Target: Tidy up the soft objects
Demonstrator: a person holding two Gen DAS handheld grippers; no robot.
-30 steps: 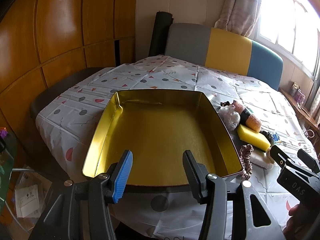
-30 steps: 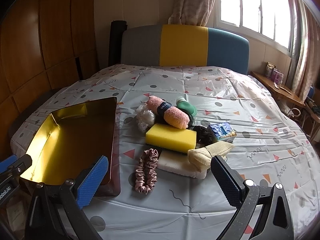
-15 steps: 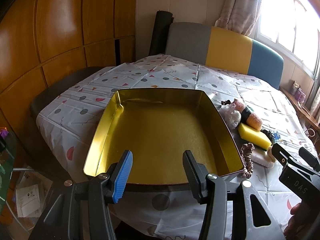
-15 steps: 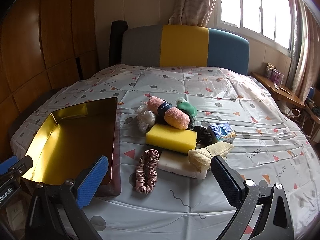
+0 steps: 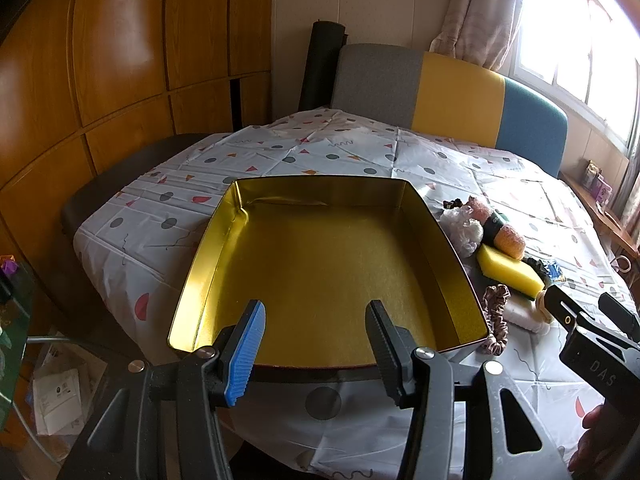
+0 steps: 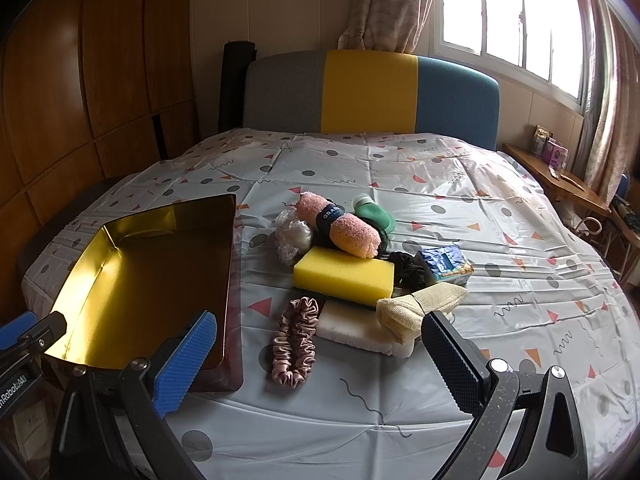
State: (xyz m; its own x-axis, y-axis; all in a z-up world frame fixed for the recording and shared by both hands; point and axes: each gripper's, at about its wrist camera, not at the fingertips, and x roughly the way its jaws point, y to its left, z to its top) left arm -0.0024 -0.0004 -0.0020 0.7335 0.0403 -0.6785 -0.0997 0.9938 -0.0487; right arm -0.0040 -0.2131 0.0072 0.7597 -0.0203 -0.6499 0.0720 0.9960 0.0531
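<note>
An empty gold tin tray [image 5: 224, 252] [image 6: 100, 280] lies on the patterned table cover. To its right is a pile of soft things: a yellow sponge [image 6: 344, 276] [image 5: 508, 268], a pink rolled towel [image 6: 340, 230] [image 5: 504, 232], a pink satin scrunchie [image 6: 296, 340] [image 5: 496, 316], a white foam pad [image 6: 356, 328], a cream cloth [image 6: 420, 308], a black scrunchie [image 6: 408, 268] and a clear plastic wad [image 6: 292, 236]. My left gripper [image 5: 314, 326] is open and empty at the tray's near edge. My right gripper [image 6: 320, 336] is open and empty, just short of the scrunchie.
A green bottle [image 6: 374, 216] and a blue packet [image 6: 444, 264] lie in the pile. A grey, yellow and blue headboard [image 6: 372, 92] stands at the far side, wooden panels on the left, a shelf [image 6: 560, 184] by the window on the right.
Both grippers have eased back slightly; the tray and pile look a little farther off. Nothing was taken hold of or moved.
</note>
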